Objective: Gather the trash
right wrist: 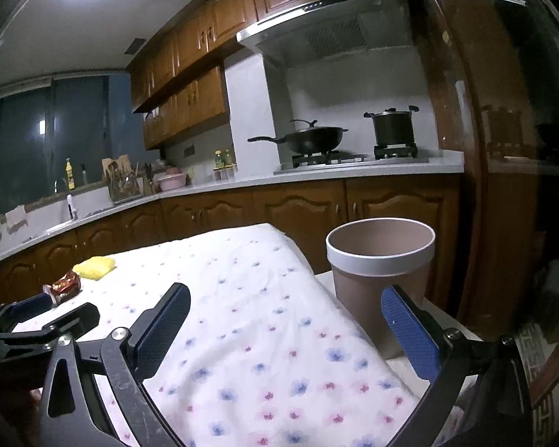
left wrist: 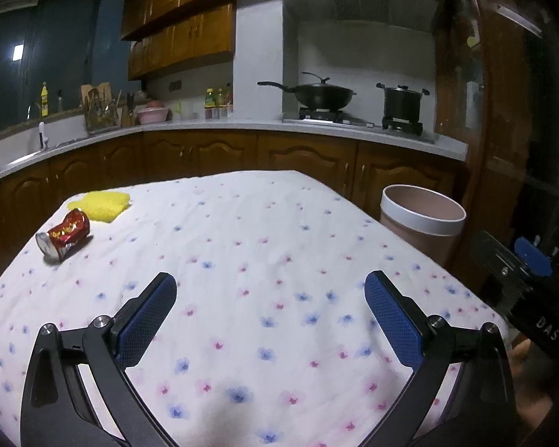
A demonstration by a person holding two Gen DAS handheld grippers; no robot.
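Note:
A crushed red can (left wrist: 65,233) lies on its side at the far left of the flowered tablecloth (left wrist: 261,253). Just behind it sits a crumpled yellow piece (left wrist: 100,204). My left gripper (left wrist: 270,283) hovers over the near middle of the table, open and empty, well to the right of the can. In the right wrist view the can (right wrist: 64,286) and the yellow piece (right wrist: 95,267) show far left. My right gripper (right wrist: 285,300) is open and empty near the table's right edge. A brown bin with a white rim (right wrist: 380,279) stands just beyond it; the left wrist view shows this bin (left wrist: 421,223) off the right corner.
The other gripper's black body (right wrist: 37,320) shows at the left of the right wrist view. Behind the table runs a wooden cabinet counter (left wrist: 242,126) with a wok (left wrist: 322,95), a pot (left wrist: 400,100), bottles and a sink. A dark wooden door frame (left wrist: 503,130) stands on the right.

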